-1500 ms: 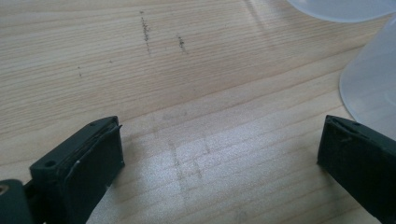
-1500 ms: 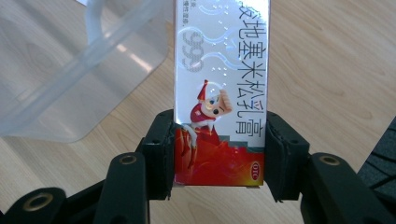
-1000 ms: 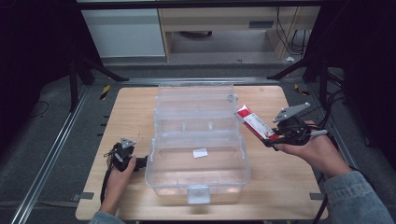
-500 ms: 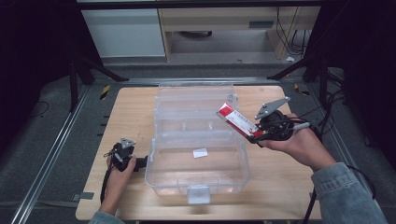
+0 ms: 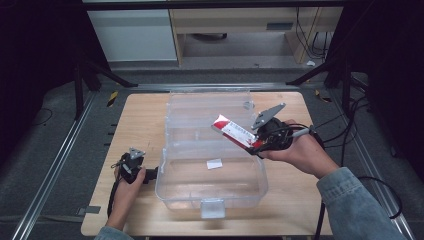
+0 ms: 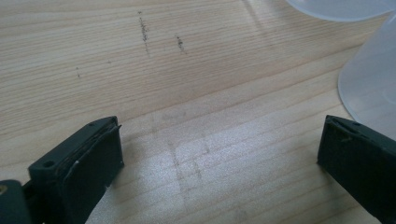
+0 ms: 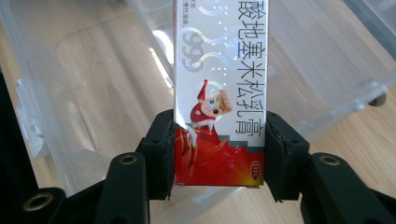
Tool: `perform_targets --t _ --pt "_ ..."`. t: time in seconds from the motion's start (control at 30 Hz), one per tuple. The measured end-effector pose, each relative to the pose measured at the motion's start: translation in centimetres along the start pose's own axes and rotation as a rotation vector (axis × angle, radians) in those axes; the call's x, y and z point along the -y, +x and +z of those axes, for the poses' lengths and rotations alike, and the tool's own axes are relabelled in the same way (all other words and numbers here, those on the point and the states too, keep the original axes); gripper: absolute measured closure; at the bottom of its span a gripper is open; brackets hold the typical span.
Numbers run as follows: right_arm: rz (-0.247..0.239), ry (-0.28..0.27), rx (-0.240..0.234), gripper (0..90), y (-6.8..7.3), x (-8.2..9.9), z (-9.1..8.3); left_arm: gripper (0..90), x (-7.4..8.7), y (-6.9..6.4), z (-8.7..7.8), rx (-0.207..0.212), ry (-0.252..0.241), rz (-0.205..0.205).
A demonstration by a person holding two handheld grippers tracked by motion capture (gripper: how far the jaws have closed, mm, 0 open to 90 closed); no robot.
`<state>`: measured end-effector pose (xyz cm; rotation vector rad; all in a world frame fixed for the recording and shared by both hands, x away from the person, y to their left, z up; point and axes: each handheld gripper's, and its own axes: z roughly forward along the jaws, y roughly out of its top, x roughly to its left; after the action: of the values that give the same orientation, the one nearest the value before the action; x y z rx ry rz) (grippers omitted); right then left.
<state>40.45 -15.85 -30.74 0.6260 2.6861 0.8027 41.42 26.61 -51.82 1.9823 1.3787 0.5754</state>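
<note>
A long red and white carton (image 5: 234, 131) with printed characters and a cartoon figure (image 7: 218, 93) is clamped at its red end in my right gripper (image 5: 256, 143) (image 7: 218, 154). It hangs tilted over the right edge of an open clear plastic box (image 5: 210, 190). The box's lid (image 5: 207, 107) lies folded back behind it. My left gripper (image 5: 150, 174) (image 6: 219, 154) rests open on the wooden table (image 6: 187, 70) at the box's left side, with bare wood between its fingers.
A small white label (image 5: 214, 163) lies on the floor of the clear box. A latch tab (image 5: 211, 207) sticks out at the box's front. Cables trail off the table's right side. A metal frame rail (image 5: 55, 165) runs along the left.
My right gripper has carried the carton leftward, from beside the box to over its right edge. The left gripper has stayed where it was.
</note>
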Motion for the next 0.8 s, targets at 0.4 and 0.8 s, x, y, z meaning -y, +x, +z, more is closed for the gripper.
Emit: perform_targets --t 0.4,0.8 --pt "-0.06 0.016 -0.044 51.4 1.4 -2.2 2.0 0.0 0.0 0.0 0.0 0.005 0.0 0.003" --pt "-0.103 0.038 -0.086 51.4 2.5 -3.4 3.5 0.0 0.0 0.0 0.0 0.004 0.001 0.005"
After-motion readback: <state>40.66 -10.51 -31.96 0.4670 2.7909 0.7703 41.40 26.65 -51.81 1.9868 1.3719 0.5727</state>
